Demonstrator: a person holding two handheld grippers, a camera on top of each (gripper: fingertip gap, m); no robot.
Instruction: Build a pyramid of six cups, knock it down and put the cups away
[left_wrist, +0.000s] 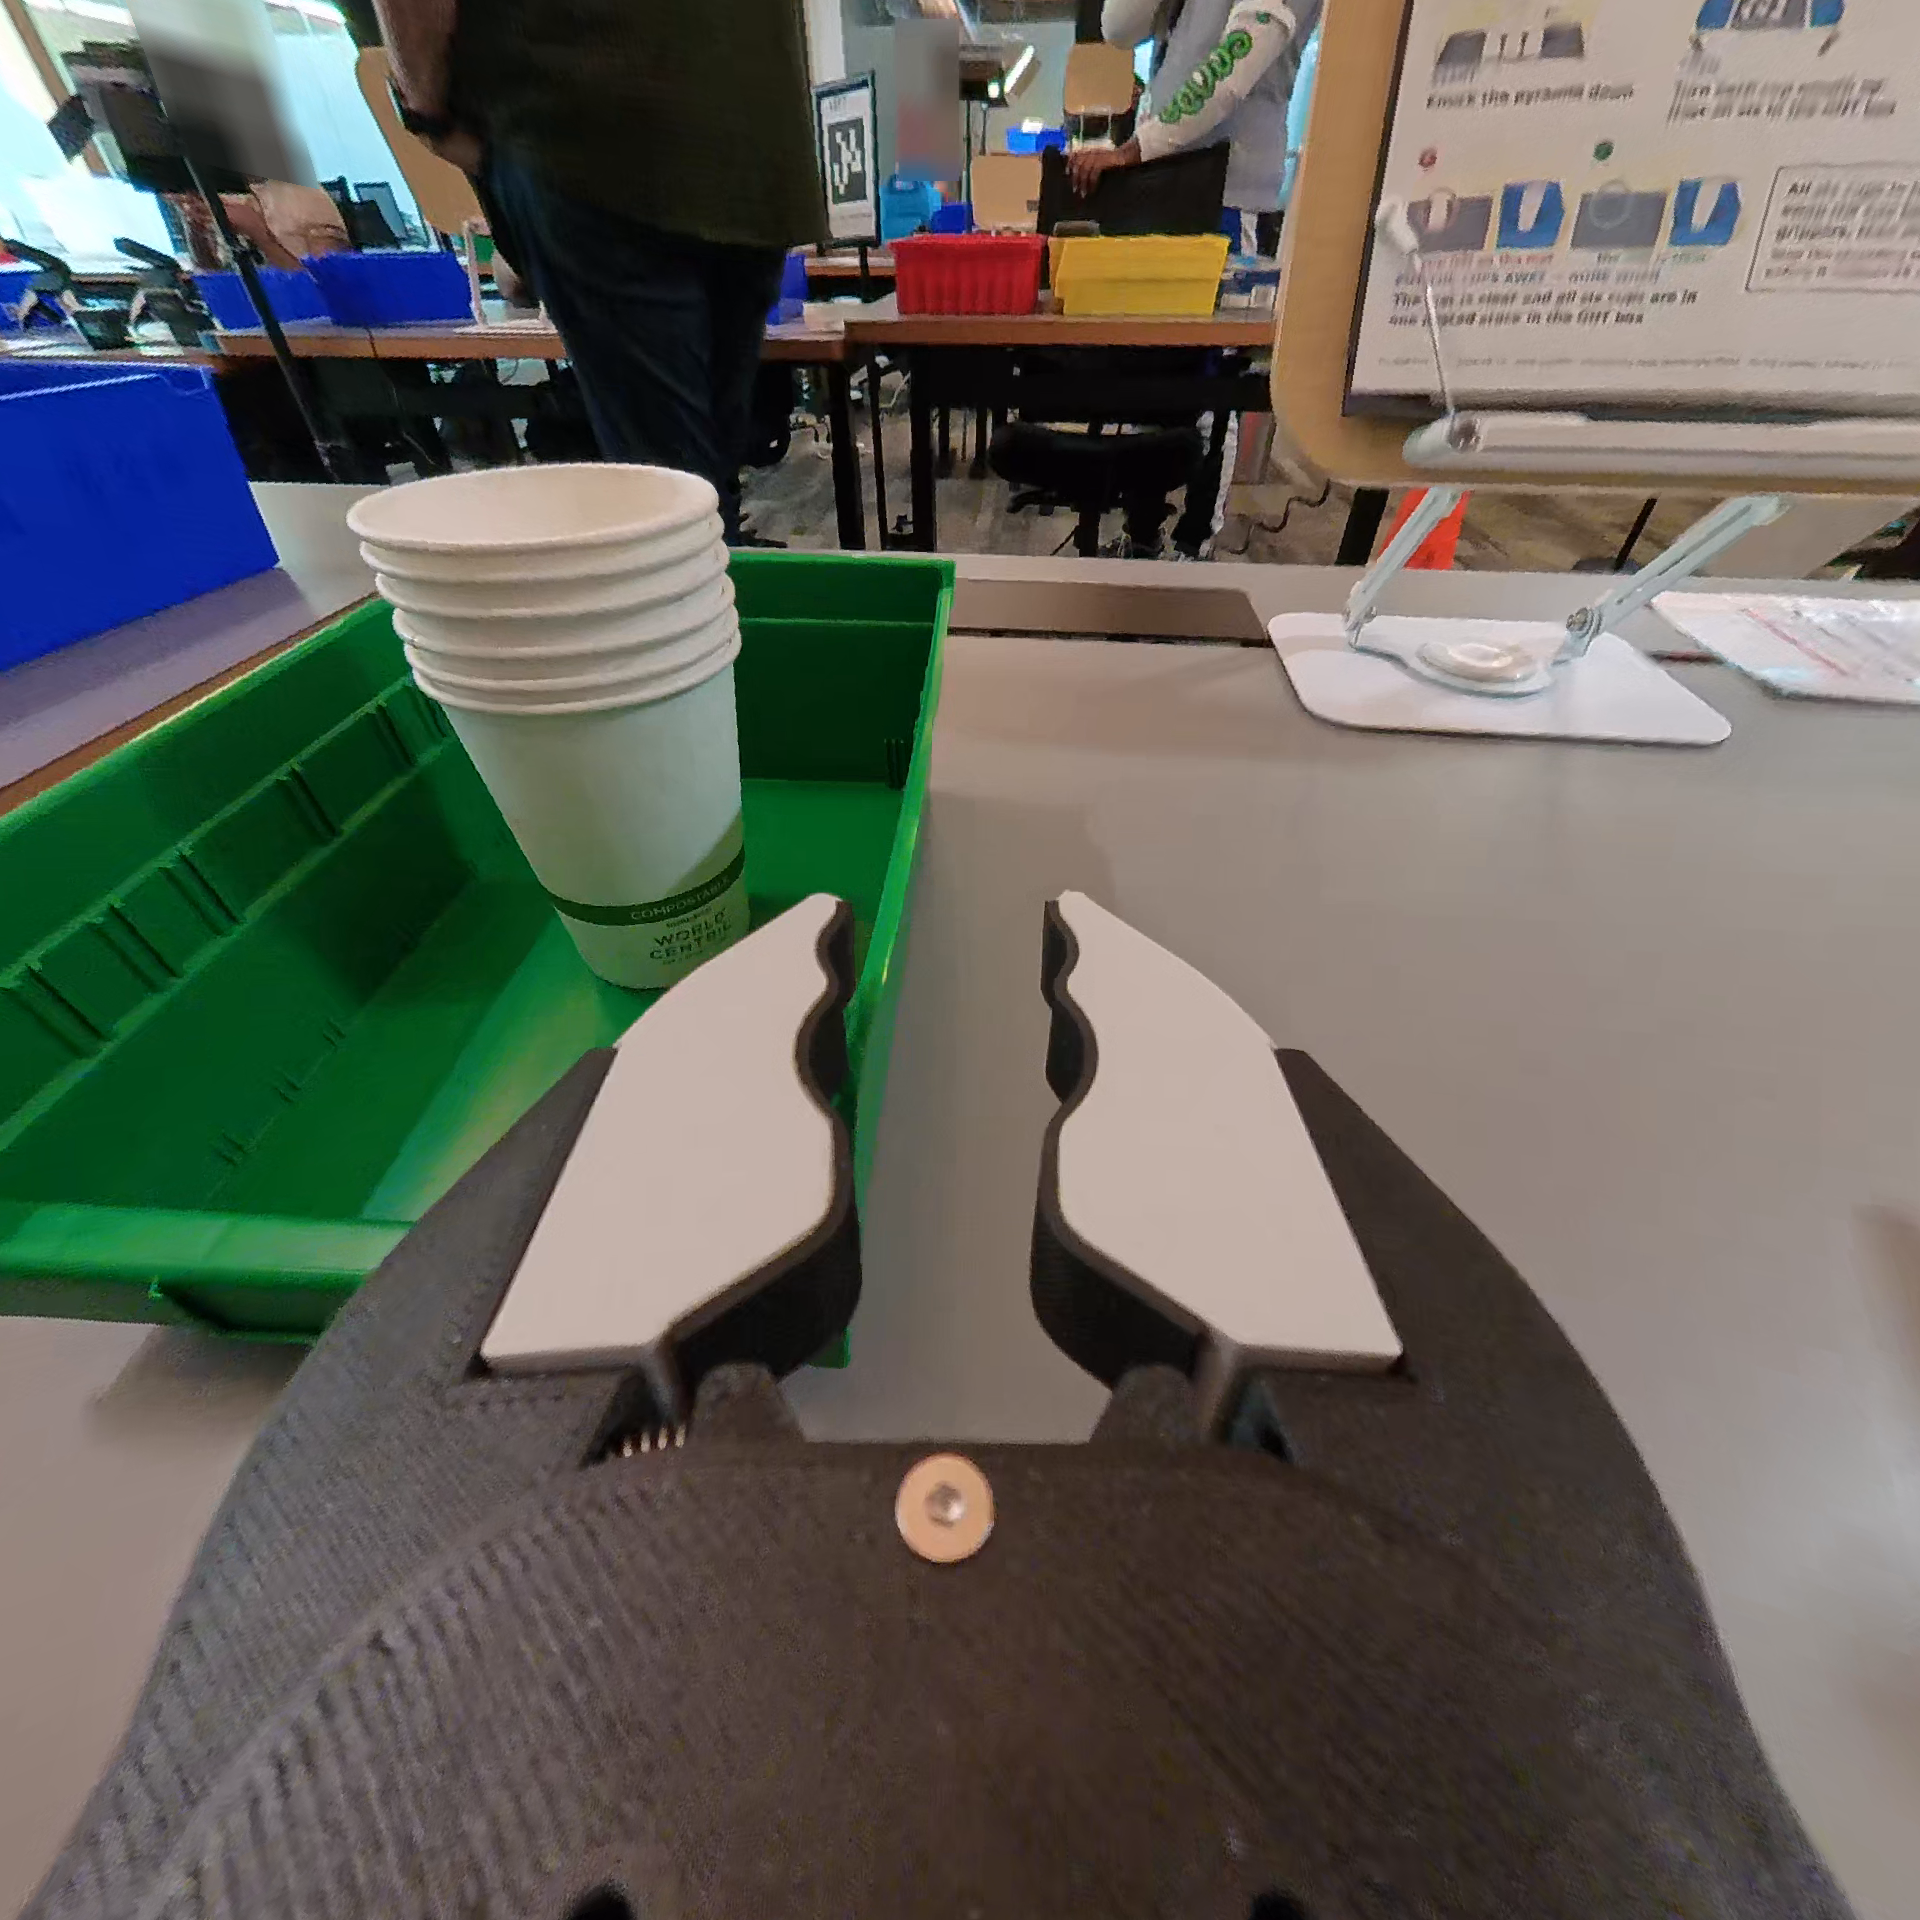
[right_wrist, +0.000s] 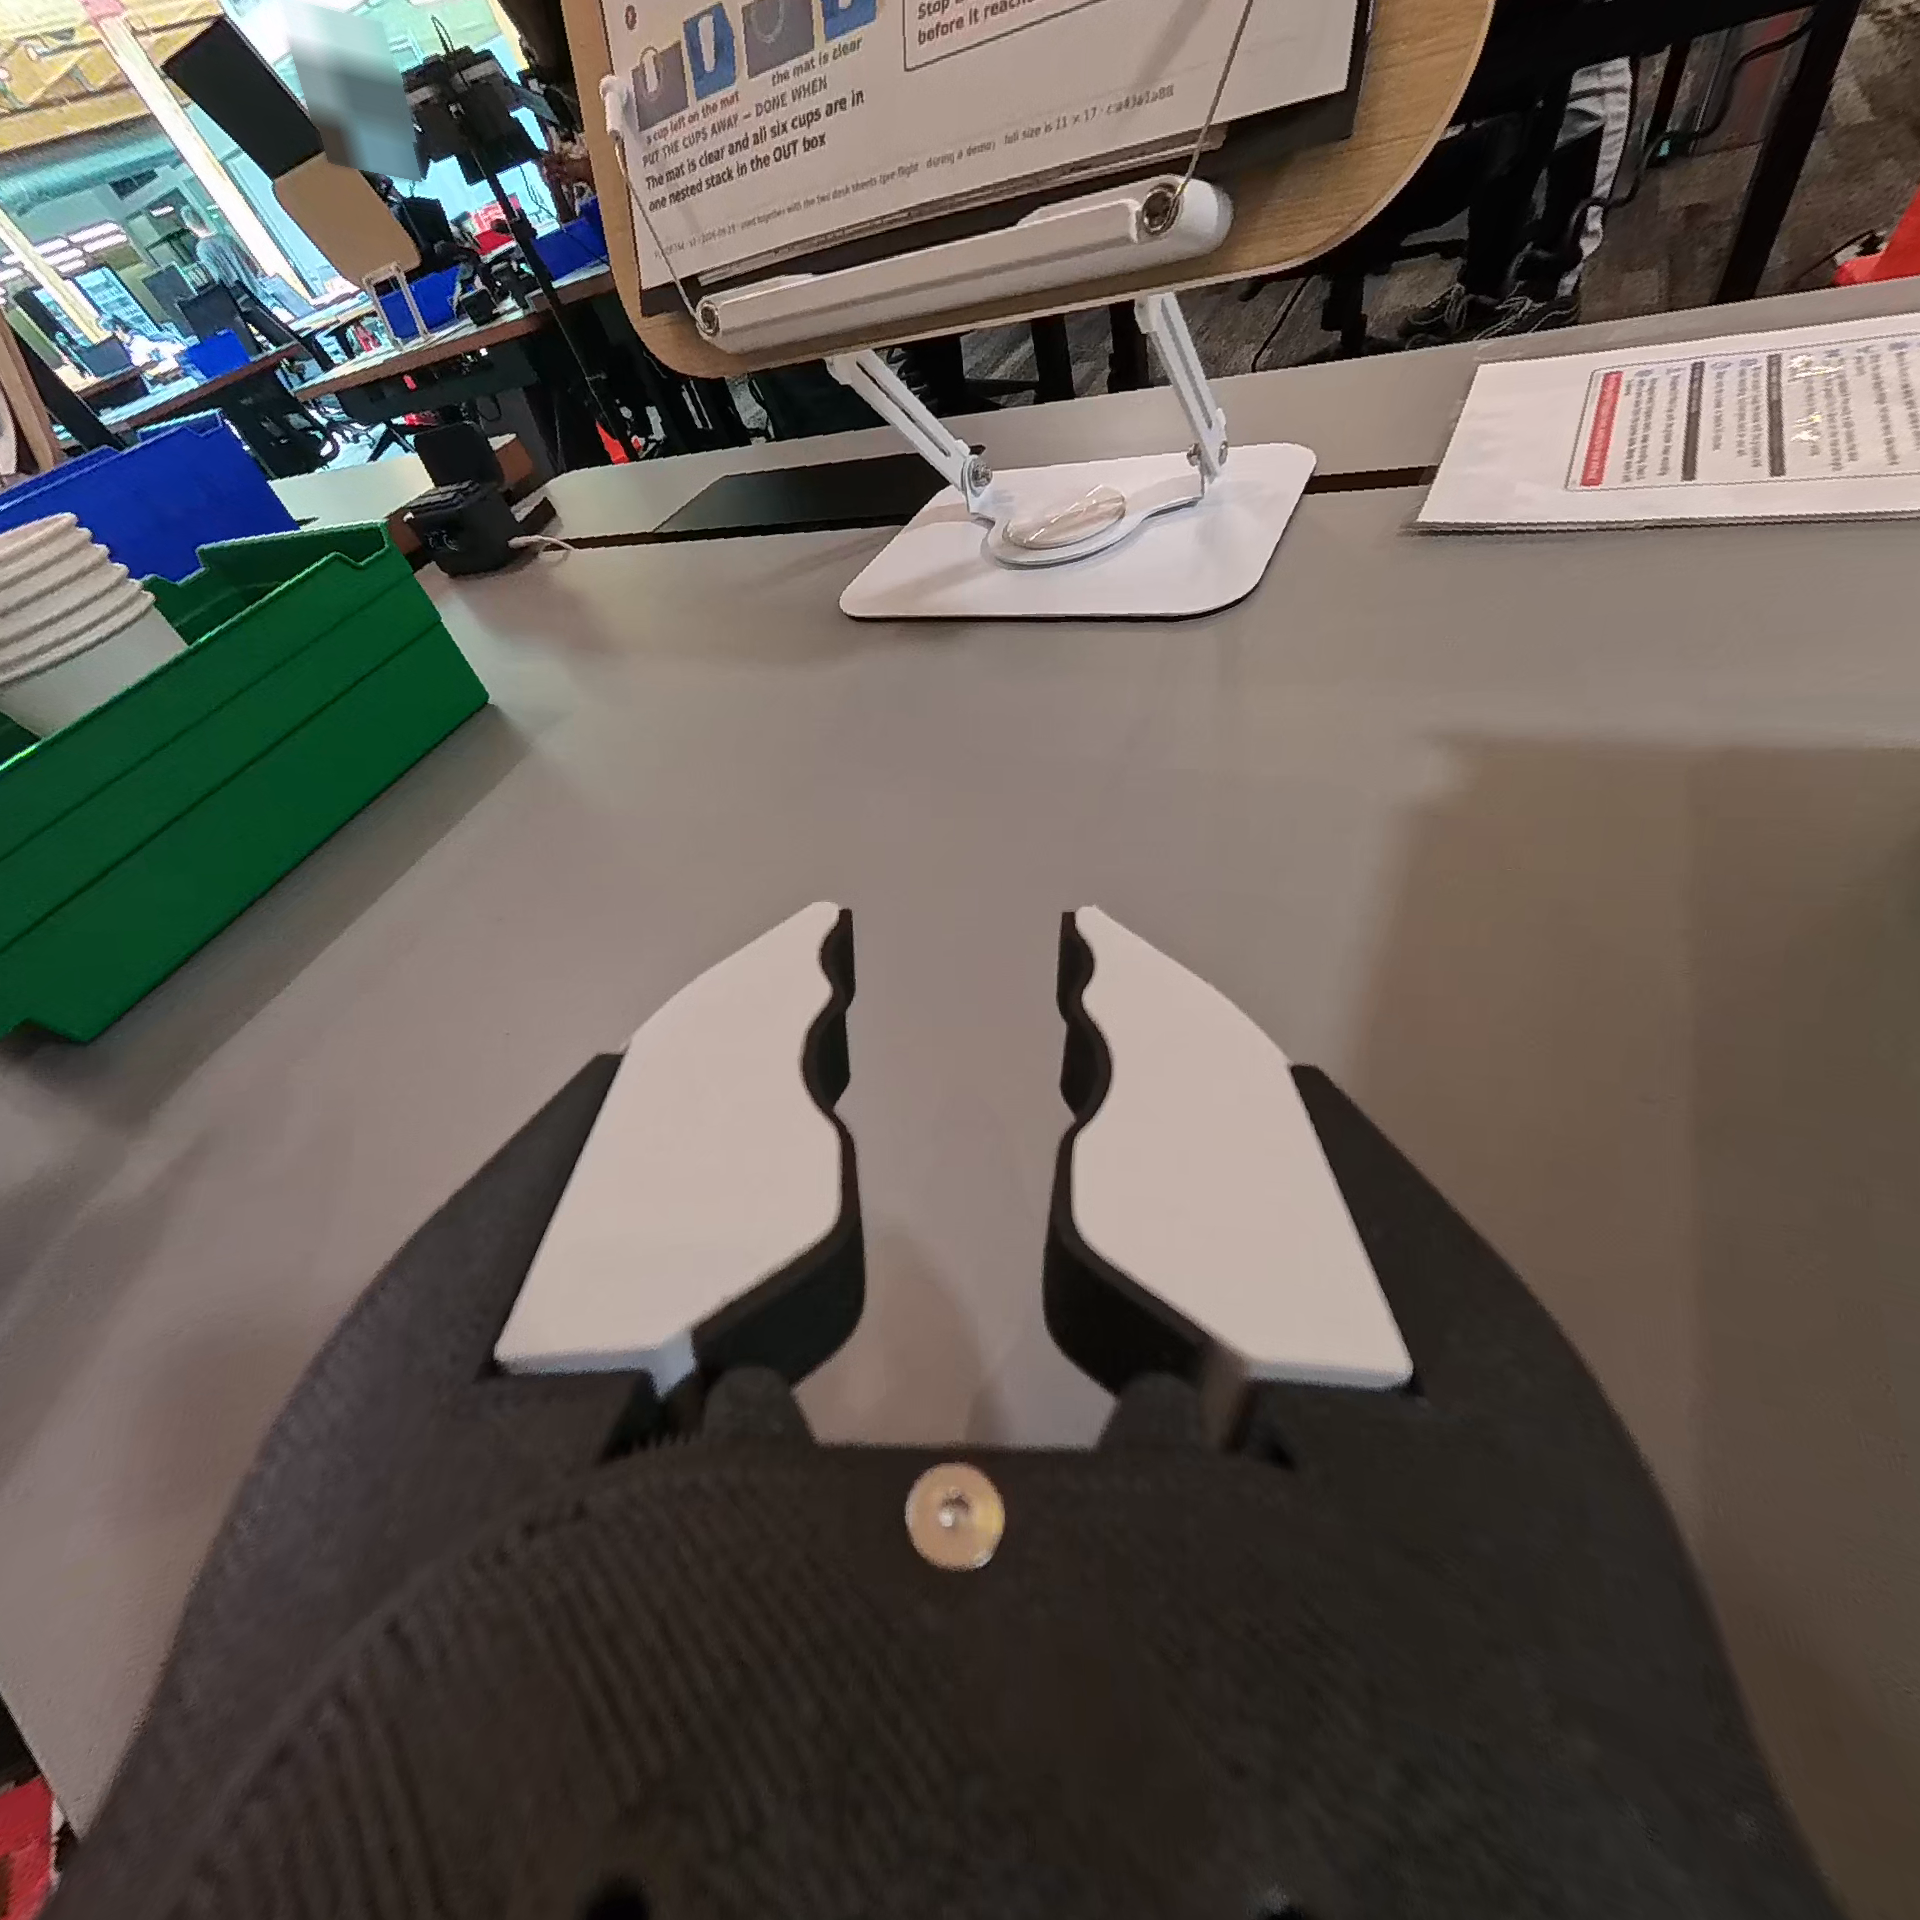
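Both claws hang parted and empty: my left gripper over the grey tabletop, its left finger above the green plastic bin's rim, nested white paper cups inside at eleven o'clock; my right gripper faces the white tilted document stand at twelve.

printed band: cup stack | instruction sheet: stand board | printed page: table

Left finger of the left gripper hides the green bin's near corner at 7 o'clock; in the right wrist view the cup stack is cut off at 9 o'clock
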